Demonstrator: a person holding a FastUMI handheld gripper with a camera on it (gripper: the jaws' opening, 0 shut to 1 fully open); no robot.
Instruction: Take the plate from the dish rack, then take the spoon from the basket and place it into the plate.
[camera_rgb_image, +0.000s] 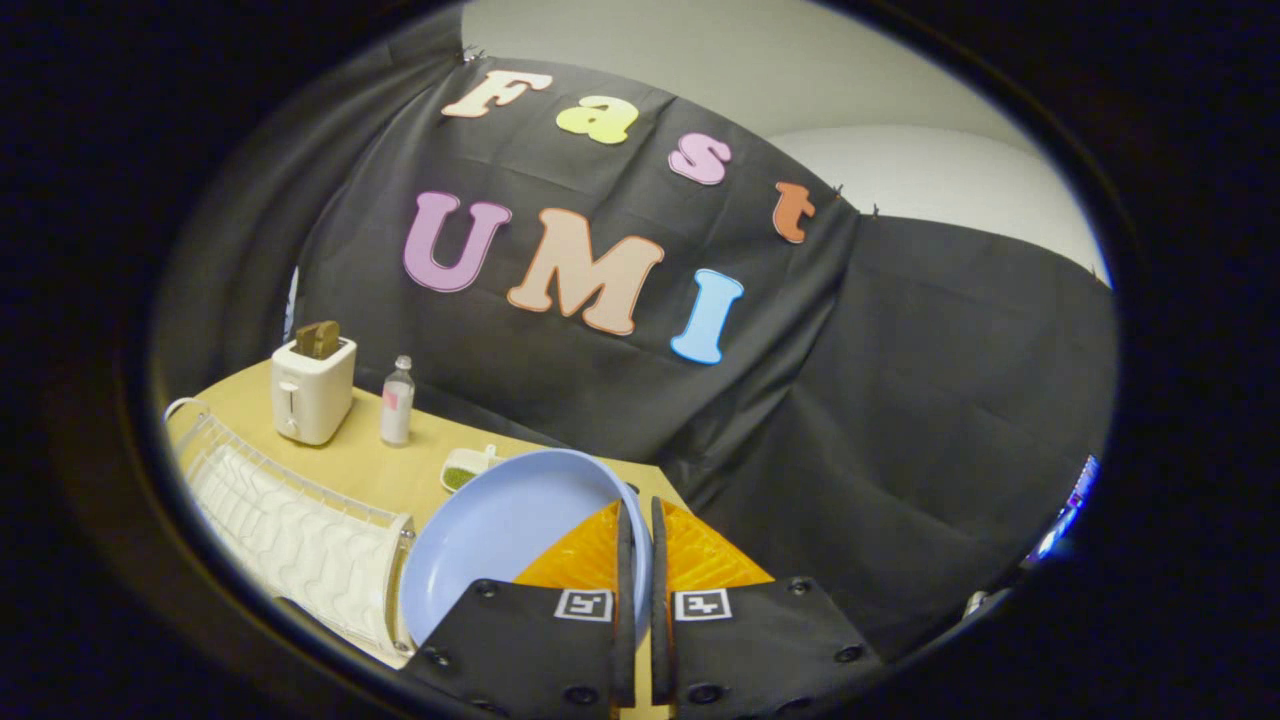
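Tabletop: jaws clamp plate (500, 540).

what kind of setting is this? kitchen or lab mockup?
Likely a staged kitchen booth: a wooden table backed by black cloth carries a toaster, a bottle and a white dish rack. The gripper is shut on a blue plate.

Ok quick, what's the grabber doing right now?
Gripper: closed on the rim of the blue plate, holding it beside the dish rack.

On the table (370, 470) we see a white toaster (312, 392) holding toast (318, 339), a clear bottle (397, 401) beside it, and a small green-filled dish (466, 468) nearer.
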